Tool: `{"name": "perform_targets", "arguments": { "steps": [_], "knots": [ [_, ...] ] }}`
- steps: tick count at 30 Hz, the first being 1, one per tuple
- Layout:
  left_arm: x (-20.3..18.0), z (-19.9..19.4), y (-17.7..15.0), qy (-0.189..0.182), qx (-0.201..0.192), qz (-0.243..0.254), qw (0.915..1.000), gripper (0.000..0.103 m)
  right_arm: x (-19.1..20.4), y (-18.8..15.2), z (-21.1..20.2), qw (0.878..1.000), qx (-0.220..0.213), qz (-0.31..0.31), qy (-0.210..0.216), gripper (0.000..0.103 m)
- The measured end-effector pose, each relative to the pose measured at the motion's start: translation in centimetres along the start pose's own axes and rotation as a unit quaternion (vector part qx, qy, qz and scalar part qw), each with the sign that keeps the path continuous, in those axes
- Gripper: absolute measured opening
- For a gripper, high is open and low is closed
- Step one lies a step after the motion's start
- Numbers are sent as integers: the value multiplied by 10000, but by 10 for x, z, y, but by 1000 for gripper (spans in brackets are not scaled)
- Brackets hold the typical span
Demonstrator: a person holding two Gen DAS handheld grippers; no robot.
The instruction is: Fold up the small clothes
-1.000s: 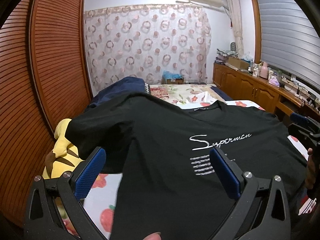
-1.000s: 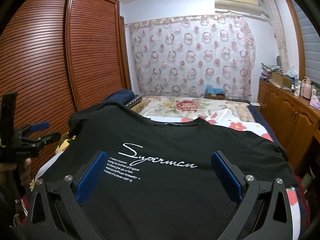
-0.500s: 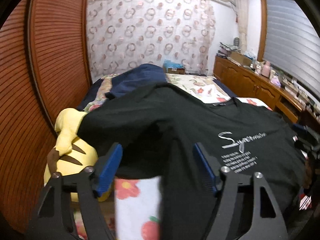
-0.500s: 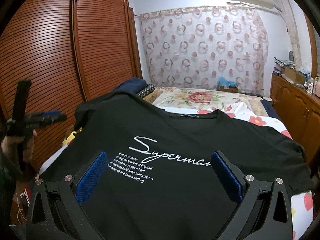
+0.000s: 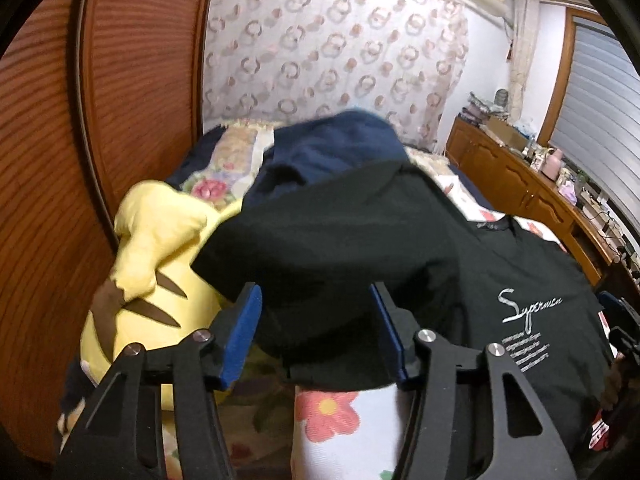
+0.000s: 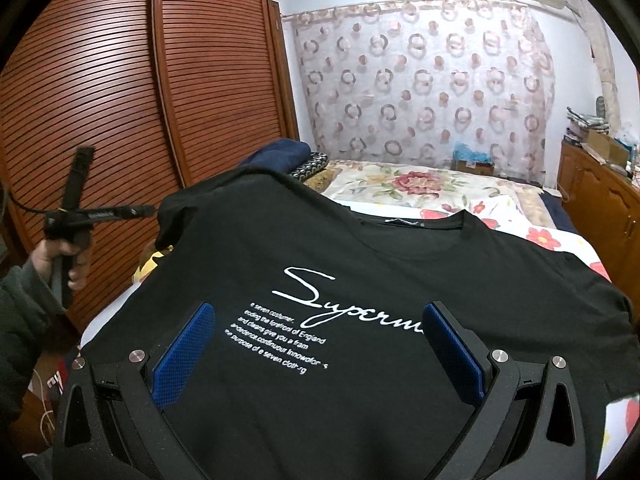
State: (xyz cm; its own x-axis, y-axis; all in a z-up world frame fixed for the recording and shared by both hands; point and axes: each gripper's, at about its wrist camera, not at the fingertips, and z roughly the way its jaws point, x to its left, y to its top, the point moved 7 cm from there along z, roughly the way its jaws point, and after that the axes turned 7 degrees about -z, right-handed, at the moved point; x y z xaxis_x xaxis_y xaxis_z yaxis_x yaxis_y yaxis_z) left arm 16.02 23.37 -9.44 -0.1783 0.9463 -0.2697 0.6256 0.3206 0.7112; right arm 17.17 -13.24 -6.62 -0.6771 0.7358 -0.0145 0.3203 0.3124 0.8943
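Closing my left gripper [image 5: 316, 332] around the left sleeve [image 5: 320, 248] of the black T-shirt [image 6: 360, 280], pads not yet pressing it; risk: thin, limp jersey slips out or bunches, or the blue pads [image 5: 242, 332] snag the yellow plush toy [image 5: 152, 248] beside the sleeve. T-shirt lies face up, spread flat on the floral bed [image 6: 420, 184], white script print on matte cloth. My right gripper [image 6: 320, 344] hovers spread wide over the chest, holding nothing.

Black printed cotton T-shirt [image 6: 360, 280]: 1 | yellow plush toy [image 5: 160, 264]: 1 | crumpled navy-blue garment [image 5: 332, 148]: 1 | black blue-padded hand-held gripper [image 6: 316, 344]: 2
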Motion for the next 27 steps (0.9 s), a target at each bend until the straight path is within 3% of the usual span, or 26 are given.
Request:
{"name": "perform_targets", "arguments": {
  "steps": [7, 10, 18, 22, 27],
  "knots": [
    [6, 15, -22, -58, 284, 29, 9996, 56, -1, -5, 2, 10000, 58, 37, 3, 103],
    [5, 23, -24, 77, 345, 182, 9992, 53, 0, -4, 3, 10000, 70, 71, 4, 103],
    [15, 36, -25, 344, 506, 436, 9972, 6, 3, -6, 4, 10000, 62, 42, 21, 103],
    [8, 11, -18, 445, 110, 492, 9977, 5, -2, -8, 4, 9999, 48, 105, 20, 103],
    [-14, -42, 3, 253, -520, 547, 9968, 5, -7, -10, 3, 9998, 42, 177, -23, 103]
  ]
}}
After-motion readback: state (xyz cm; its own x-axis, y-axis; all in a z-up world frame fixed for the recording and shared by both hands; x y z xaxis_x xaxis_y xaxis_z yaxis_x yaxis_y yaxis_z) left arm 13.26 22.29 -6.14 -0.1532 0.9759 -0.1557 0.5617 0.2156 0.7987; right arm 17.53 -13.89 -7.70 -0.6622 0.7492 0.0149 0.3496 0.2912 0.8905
